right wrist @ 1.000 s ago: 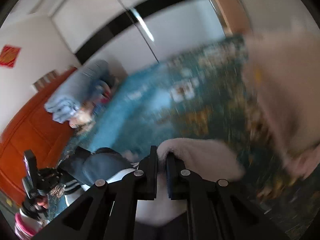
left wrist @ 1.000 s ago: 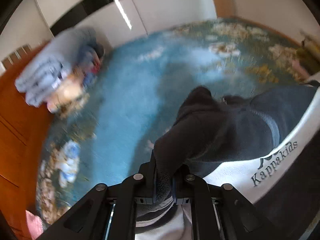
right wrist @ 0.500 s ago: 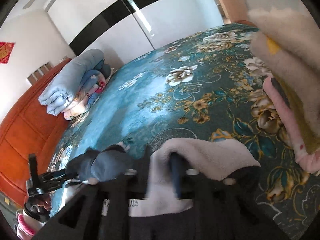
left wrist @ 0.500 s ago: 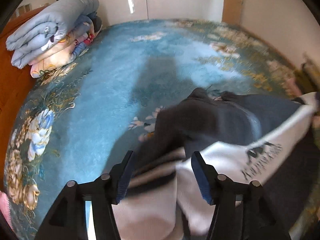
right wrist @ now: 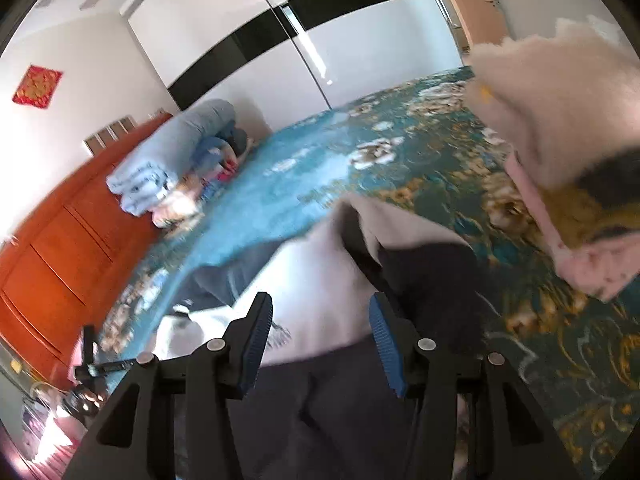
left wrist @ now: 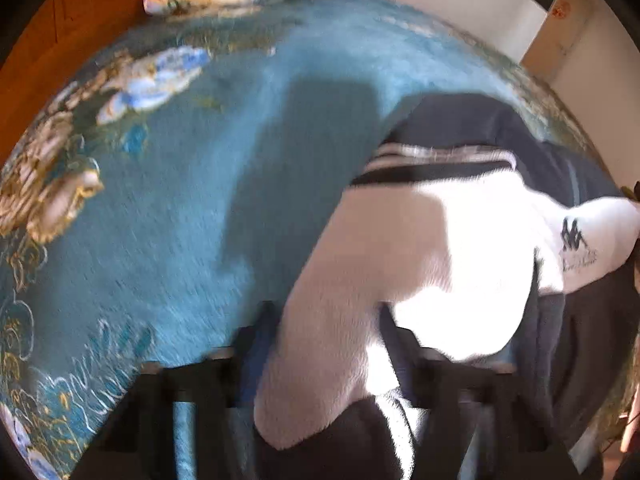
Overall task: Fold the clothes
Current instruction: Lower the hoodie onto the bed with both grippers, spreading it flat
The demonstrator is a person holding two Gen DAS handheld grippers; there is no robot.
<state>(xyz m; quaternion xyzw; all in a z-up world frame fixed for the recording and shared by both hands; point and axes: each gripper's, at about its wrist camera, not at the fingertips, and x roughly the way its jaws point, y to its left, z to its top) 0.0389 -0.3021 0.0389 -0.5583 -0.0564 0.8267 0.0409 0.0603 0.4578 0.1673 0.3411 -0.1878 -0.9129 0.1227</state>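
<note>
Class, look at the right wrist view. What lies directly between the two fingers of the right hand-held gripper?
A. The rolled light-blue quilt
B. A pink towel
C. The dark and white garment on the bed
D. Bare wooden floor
C. The right hand-held gripper has its blue-padded fingers spread, with the dark and white garment spread on the floral bedspread between them; the light-blue quilt sits far off by the headboard.

Soft, fleecy cloth on the white-and-navy sweatshirt, matt throughout. Short plush pile on the teal floral bedspread. Glossy orange-brown wood on the headboard. Smooth, shiny white and black panels on the wardrobe doors. Fluffy knit on the cream garment.
</note>
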